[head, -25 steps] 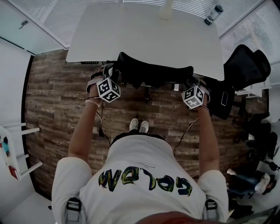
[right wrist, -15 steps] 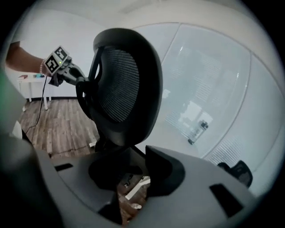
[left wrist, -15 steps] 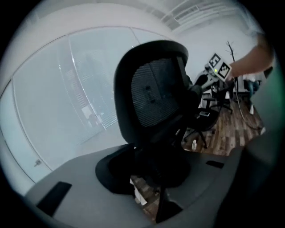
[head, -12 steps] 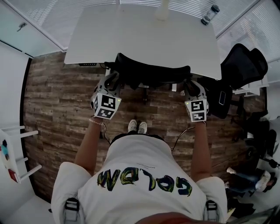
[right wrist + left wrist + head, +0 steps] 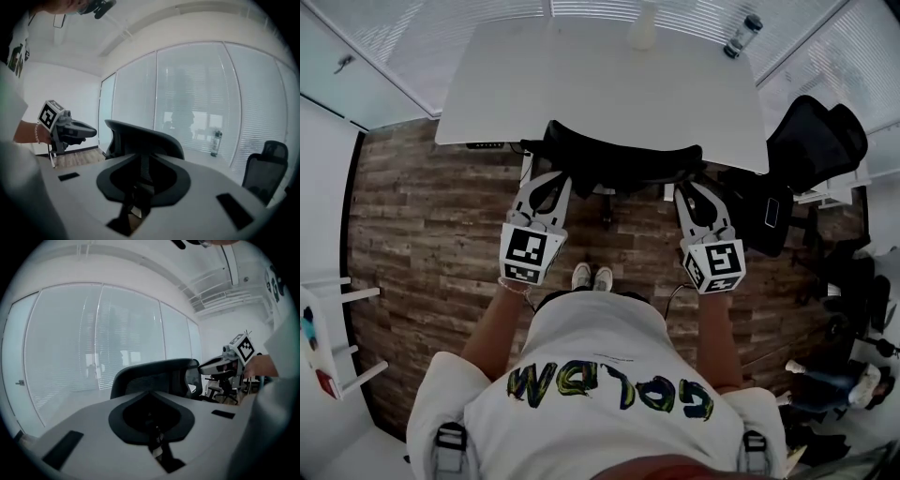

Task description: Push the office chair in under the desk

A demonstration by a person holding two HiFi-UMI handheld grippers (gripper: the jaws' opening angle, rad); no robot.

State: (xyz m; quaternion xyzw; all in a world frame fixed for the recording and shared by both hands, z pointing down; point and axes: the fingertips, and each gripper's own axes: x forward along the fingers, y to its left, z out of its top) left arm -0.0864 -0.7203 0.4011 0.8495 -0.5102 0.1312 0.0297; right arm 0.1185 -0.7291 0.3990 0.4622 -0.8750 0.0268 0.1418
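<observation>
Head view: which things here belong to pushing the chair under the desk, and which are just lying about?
Part of the job:
office chair, at the desk's near edge
white desk

Just lying about:
bottle on the desk's far corner
white container on the desk
second black chair at the right
white rack at the left

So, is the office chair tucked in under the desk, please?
Tucked in: the office chair shows only its backrest at the desk edge, seat hidden beneath.

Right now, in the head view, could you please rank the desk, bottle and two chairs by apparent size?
1. Desk
2. Chair at the desk and spare chair: alike, one partly hidden
3. Bottle
</observation>
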